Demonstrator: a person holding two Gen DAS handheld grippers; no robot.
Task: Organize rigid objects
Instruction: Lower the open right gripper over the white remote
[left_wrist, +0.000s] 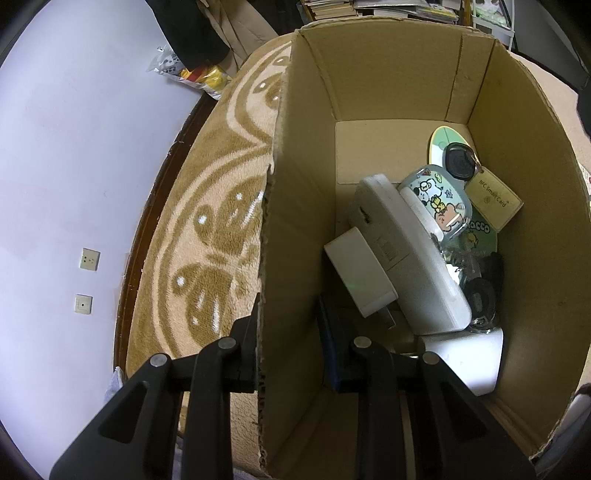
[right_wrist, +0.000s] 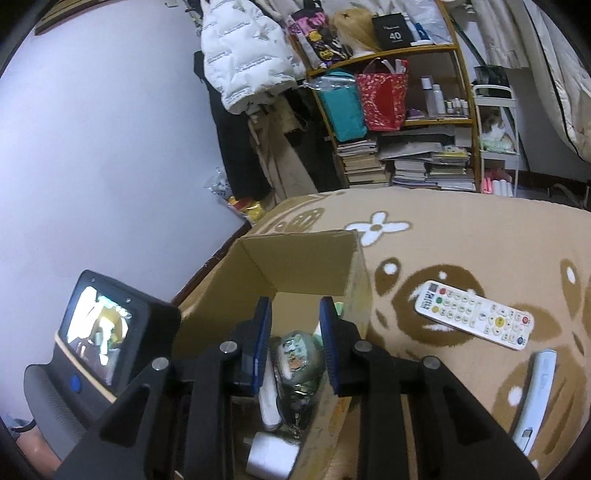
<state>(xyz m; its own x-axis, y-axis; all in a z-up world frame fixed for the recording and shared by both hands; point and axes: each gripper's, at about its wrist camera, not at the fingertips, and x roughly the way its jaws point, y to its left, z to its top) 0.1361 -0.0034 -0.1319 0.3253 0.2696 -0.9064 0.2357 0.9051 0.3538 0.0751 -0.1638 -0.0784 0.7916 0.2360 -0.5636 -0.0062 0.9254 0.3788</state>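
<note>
An open cardboard box (left_wrist: 295, 206) stands on a patterned beige blanket. My left gripper (left_wrist: 288, 343) is shut on the box's left wall, one finger outside and one inside. Inside lie a long white remote (left_wrist: 406, 254), a white adapter (left_wrist: 360, 273), a cartoon-print case (left_wrist: 439, 201), a black key fob (left_wrist: 460, 160), an NFC card (left_wrist: 493, 201) and dark items. My right gripper (right_wrist: 295, 343) is open and empty above the box (right_wrist: 258, 258). A white remote with coloured buttons (right_wrist: 474, 314) and a pale blue remote (right_wrist: 535, 398) lie on the blanket to the right.
A purple-white wall runs along the left. A shelf (right_wrist: 406, 122) with bags, books and bottles stands behind the bed. A white jacket (right_wrist: 243, 55) hangs by it. The left gripper's screen unit (right_wrist: 99, 332) sits at left in the right wrist view.
</note>
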